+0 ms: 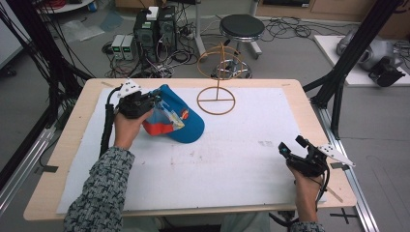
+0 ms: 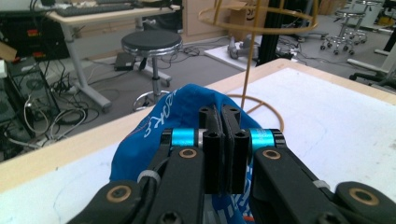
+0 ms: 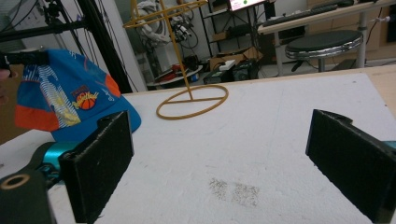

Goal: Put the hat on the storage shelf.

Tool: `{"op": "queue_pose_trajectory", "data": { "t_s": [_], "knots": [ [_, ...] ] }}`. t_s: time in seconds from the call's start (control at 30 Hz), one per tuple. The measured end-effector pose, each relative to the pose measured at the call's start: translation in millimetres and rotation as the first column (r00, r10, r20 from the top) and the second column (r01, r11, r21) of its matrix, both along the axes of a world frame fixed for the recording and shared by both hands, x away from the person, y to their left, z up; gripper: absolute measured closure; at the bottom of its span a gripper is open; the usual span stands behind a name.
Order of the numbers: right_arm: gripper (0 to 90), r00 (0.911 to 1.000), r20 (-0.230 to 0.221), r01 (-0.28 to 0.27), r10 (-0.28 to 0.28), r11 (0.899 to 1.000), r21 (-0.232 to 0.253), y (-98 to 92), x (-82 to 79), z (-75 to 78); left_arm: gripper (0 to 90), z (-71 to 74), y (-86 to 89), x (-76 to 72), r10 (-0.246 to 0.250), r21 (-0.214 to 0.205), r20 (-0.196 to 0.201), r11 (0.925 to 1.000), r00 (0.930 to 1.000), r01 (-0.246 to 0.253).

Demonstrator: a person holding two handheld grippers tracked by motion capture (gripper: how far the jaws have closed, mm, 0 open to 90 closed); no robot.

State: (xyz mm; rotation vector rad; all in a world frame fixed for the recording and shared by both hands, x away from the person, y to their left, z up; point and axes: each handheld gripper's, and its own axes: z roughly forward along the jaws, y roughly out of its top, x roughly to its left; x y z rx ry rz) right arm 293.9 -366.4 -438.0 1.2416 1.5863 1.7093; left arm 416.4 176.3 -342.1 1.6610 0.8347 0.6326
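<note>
Cap (image 1: 175,118): blue fabric with an orange brim and a printed front panel, located at the left rear of the white mat (image 1: 232,159), with its crown side raised off the mat and its brim end low.

Near zone. The right gripper (image 1: 285,150) is held in the person's right hand at the near right corner of the mat, well apart from the cap. In the right gripper view its two black jaws stand wide apart with nothing between them; bare mat lies beneath and ahead of them.

Middle zone. The left gripper (image 1: 153,99) is held in the person's left hand at the left side of the table (image 1: 67,145). In the left gripper view the left gripper (image 2: 222,114) has its jaws pressed together on a fold of the cap (image 2: 187,100); the blue fabric bunches around and beyond the tips. The right gripper view shows the cap (image 3: 65,100) hanging from the clamped edge, printed panel facing the camera.

Far zone. A yellow wire stand (image 1: 216,99) rests on the mat just beyond and to the right of the cap; its ring base lies flat and a thin upright post carries wire hoops at the top. It does not touch the cap. Behind the table a black round stool (image 1: 241,26) stands on the floor.
</note>
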Motion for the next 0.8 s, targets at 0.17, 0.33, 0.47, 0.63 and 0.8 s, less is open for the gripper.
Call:
{"op": "queue_pose_trajectory", "data": {
  "t_s": [0.17, 0.33, 0.47, 0.63, 0.8],
  "knots": [
    [6.7, 1.0000, -0.002, 0.001, -0.001, 1.000, 0.009, -1.4, 0.0, -0.5, 87.7, 11.1, -5.8, -1.7, -0.015, 0.001, 0.020, 0.9999, 0.9997, 0.015],
    [6.7, 1.0000, -0.005, 0.001, -0.001, 1.000, 0.023, -2.9, 0.3, -1.1, 87.7, 24.3, -11.2, -3.7, -0.031, 0.004, 0.041, 0.9995, 0.9987, 0.031],
    [6.7, 1.0000, -0.006, 0.001, -0.001, 1.000, 0.029, -3.9, 0.5, -1.5, 87.7, 36.9, -16.2, -5.3, -0.046, 0.013, 0.057, 0.9989, 0.9973, 0.045],
    [6.7, 1.0000, -0.004, 0.002, -0.001, 1.000, 0.031, -4.0, 0.7, -1.5, 87.7, 57.0, -23.3, -8.2, -0.066, 0.026, 0.088, 0.9976, 0.9939, 0.064],
    [6.7, 1.0000, -0.004, 0.003, -0.003, 1.000, 0.031, -4.3, 1.2, -1.7, 87.7, 77.8, -31.3, -10.7, -0.090, 0.029, 0.123, 0.9958, 0.9883, 0.087]
  ]
}}
